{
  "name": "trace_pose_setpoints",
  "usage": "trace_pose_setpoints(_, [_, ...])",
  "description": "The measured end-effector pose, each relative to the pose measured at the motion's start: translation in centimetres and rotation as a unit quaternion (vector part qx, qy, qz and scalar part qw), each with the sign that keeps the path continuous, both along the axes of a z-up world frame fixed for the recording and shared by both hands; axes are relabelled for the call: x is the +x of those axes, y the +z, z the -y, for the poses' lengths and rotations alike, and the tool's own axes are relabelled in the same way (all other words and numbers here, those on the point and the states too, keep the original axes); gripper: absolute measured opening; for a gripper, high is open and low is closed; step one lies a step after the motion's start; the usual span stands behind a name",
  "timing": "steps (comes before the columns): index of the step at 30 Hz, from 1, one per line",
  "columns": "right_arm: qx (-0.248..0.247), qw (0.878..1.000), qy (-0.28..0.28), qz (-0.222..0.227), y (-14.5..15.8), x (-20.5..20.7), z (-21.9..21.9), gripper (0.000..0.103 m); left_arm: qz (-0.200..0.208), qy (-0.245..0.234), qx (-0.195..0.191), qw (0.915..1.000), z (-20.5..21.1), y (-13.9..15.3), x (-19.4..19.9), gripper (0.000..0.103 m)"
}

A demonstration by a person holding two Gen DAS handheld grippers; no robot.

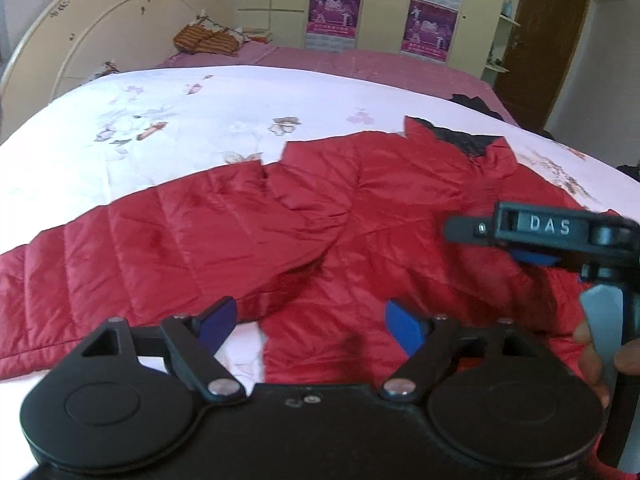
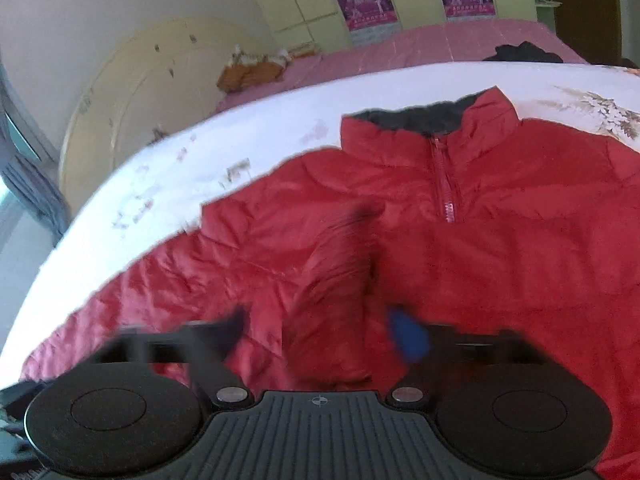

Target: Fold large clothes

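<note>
- Red quilted jacket: lies front-up across the bed, collar far from my tools, zip closed; one sleeve runs off to my left tool's left.
- Left tool: jaws wide apart, holding nothing; I keep it low over the near edge of the jacket, likely to take that edge.
- Right tool: jaws apart in a blurred view; a raised ridge of jacket cloth stands between them, but I cannot tell whether either pad touches it.
- Judgement: jacket spread flat, no fold made yet.
</note>
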State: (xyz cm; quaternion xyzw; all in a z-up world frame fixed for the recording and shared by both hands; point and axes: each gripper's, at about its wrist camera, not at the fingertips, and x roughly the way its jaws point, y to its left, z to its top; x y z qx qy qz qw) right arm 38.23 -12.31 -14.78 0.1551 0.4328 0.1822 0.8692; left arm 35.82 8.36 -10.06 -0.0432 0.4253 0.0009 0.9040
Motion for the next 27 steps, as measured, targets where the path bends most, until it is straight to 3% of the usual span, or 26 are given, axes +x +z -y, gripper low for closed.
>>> trace_pose_setpoints(5, [0.004,0.999,-0.039,0.022,2.1,-0.6,3.4,0.084,0.002,-0.031,-0.019,0.9993,1.9,0.1,0.5,0.089])
trace_pose_setpoints(12, [-0.089,0.989,-0.097,0.069,3.8,-3.4,9.3,0.084,0.002,-0.069,-0.036,0.997,5.7,-0.9,2.7,0.09])
trace_pose_setpoints(14, [-0.102,0.985,-0.116,0.073,3.9,-4.1,11.0,0.084,0.008,-0.075,-0.034,0.9966,6.5,-1.4,3.6,0.084])
trace_pose_setpoints(16, [-0.108,0.983,-0.133,0.068,3.8,-4.6,12.6,0.084,0.007,-0.07,-0.032,0.997,6.9,-2.1,4.4,0.058])
trace_pose_setpoints(17, [-0.11,0.981,-0.142,0.067,3.8,-4.8,13.4,0.084,0.008,-0.066,-0.047,0.9967,6.7,-2.5,4.8,0.047])
trace_pose_setpoints(18, [-0.114,0.98,-0.149,0.066,3.7,-4.9,14.1,0.084,0.008,-0.06,-0.072,0.9956,6.2,-2.9,5.2,0.029])
trace_pose_setpoints(19, [-0.118,0.979,-0.153,0.066,3.7,-5.0,14.7,0.084,0.003,-0.052,-0.086,0.995,5.9,-3.2,5.5,0.023])
trace_pose_setpoints(22, [-0.128,0.976,-0.165,0.065,3.5,-5.2,16.3,0.084,0.01,-0.032,-0.085,0.9958,5.3,-3.4,5.7,0.014])
trace_pose_setpoints(27, [-0.145,0.969,-0.189,0.06,3.0,-4.2,19.0,0.084,0.043,-0.018,-0.082,0.9956,4.5,-2.3,5.2,0.009])
